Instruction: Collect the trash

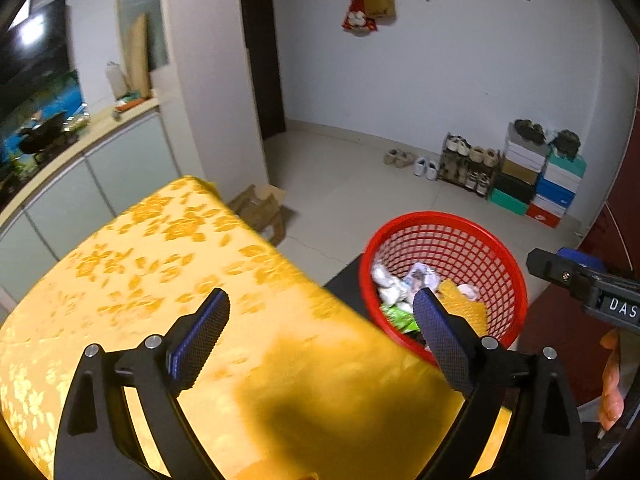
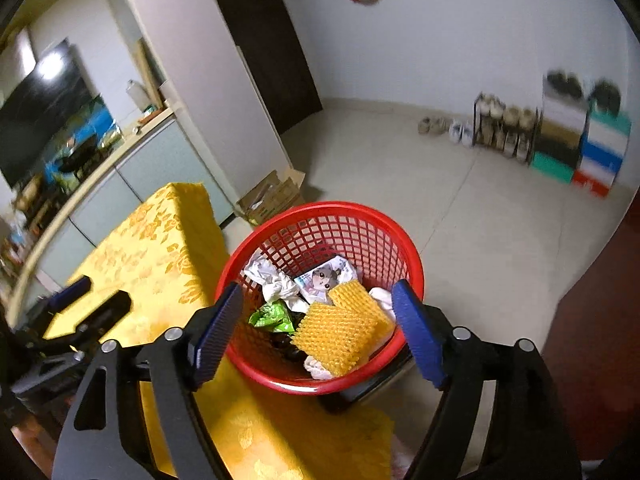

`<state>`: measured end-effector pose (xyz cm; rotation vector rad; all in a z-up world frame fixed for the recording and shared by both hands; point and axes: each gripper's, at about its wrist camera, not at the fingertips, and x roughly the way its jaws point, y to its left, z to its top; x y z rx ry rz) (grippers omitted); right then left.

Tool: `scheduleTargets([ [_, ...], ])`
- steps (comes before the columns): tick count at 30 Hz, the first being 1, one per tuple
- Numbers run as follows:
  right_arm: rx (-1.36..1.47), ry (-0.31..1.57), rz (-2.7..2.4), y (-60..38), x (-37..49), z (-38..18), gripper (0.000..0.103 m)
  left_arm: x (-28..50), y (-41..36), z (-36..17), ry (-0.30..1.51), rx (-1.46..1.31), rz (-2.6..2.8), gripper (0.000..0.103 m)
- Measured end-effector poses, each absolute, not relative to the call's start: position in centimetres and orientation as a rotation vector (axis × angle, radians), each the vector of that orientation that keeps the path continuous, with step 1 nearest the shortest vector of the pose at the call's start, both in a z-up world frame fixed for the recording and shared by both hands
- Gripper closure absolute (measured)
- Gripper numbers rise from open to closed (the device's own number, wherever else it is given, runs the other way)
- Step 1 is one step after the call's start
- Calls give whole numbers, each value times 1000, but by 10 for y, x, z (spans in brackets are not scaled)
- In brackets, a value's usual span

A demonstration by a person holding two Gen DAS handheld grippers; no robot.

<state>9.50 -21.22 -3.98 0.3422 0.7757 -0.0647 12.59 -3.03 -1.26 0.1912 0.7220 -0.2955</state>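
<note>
We record a surface [image 1: 168, 280] covered with a yellow flowered cloth, filling the near left of the left wrist view. Beyond it the pale tiled floor [image 1: 360, 176] runs to the far wall, where a shoe rack [image 1: 470, 166] and a stack of shoeboxes [image 1: 536, 184] stand at the far right. A flattened cardboard box [image 1: 260, 208] lies on the floor just past the far edge of the surface.

We find a red mesh basket [image 2: 376, 236] just beside the right edge of the surface, resting on a dark stand whose form we cannot make out fully. The basket holds the collected trash: a yellow foam net [image 2: 340, 332] lying on top at the near side, crumpled white paper [image 2: 272, 280] at the far left, a printed wrapper with a cartoon face [image 2: 326, 276] near the middle, and a green wrapper [image 2: 272, 316] at the near left, partly under the other pieces.

We note the left claw [image 1: 322, 336] spread wide above the near right part of the surface, holding nothing. The right claw [image 2: 318, 330] is likewise spread wide over the near rim of the basket, its blue pads [image 2: 416, 332] clear of the trash, holding nothing. Motion blur softens the far objects in the right wrist view.
</note>
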Motion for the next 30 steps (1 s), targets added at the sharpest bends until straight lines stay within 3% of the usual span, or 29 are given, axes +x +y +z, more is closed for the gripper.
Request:
scheduleTargets([
  [10,131,717,-21,-149,65,-19,17,74,10,4,637,208,-171,9],
  [23,120,697,-11,-119,22,-8,15,25,32,13,599,177,-128,7],
  [26,116,670,-19,-113,11,-6,8,17,35,13,595,165,-120,7],
  [30,92,602,-57,-108,-3,-4,8,7,35,14,582,167,-112,7],
])
